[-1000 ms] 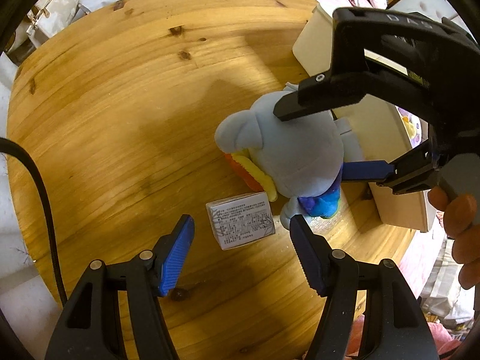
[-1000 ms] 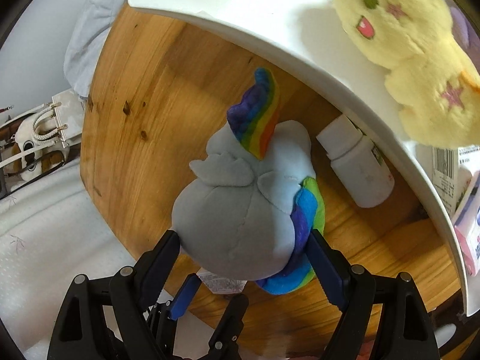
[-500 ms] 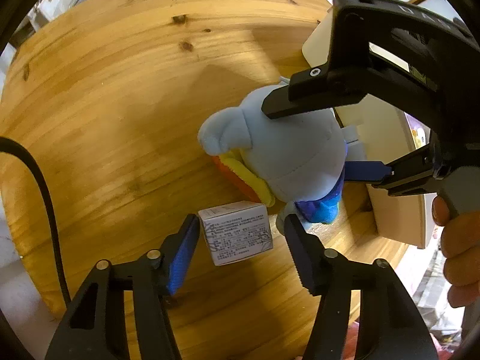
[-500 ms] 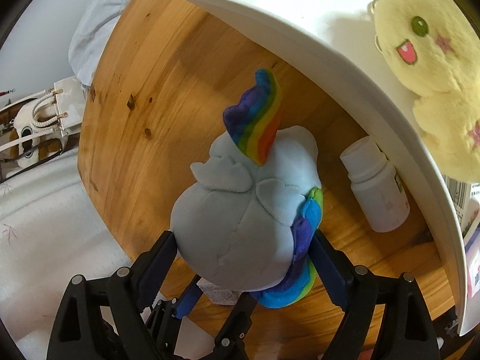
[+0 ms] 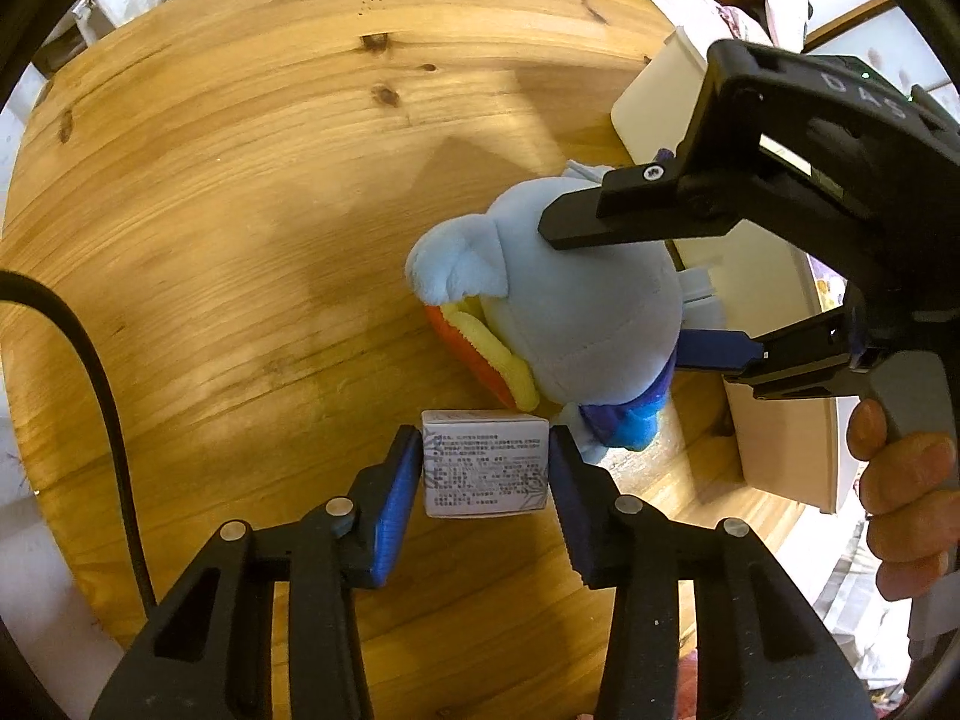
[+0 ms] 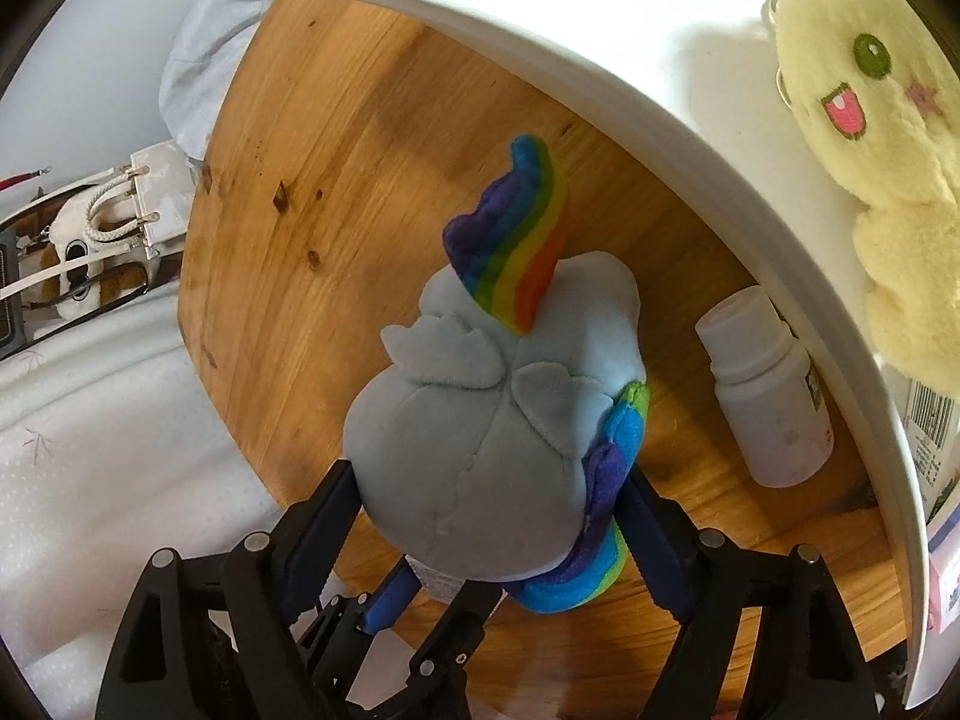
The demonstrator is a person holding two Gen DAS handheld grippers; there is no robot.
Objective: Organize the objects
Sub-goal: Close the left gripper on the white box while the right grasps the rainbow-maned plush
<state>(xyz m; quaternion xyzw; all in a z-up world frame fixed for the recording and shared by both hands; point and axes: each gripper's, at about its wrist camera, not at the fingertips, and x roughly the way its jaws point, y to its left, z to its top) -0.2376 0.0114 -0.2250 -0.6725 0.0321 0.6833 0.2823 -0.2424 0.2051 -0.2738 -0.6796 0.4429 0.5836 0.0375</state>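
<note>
Blue left fingers (image 5: 486,474) close around a box (image 5: 485,462) while right fingers (image 6: 498,534) close around the plush (image 6: 498,450), both apparently bound for the white bin (image 6: 600,90).

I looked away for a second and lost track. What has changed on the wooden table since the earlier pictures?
The left tool has drawn its jaws in around the small white box; they are closing, with the blue pads now at its sides. The right tool is closing on the grey rainbow plush, which it straddled before. The plush, white bottle, white tray and yellow plush stayed put.
</note>
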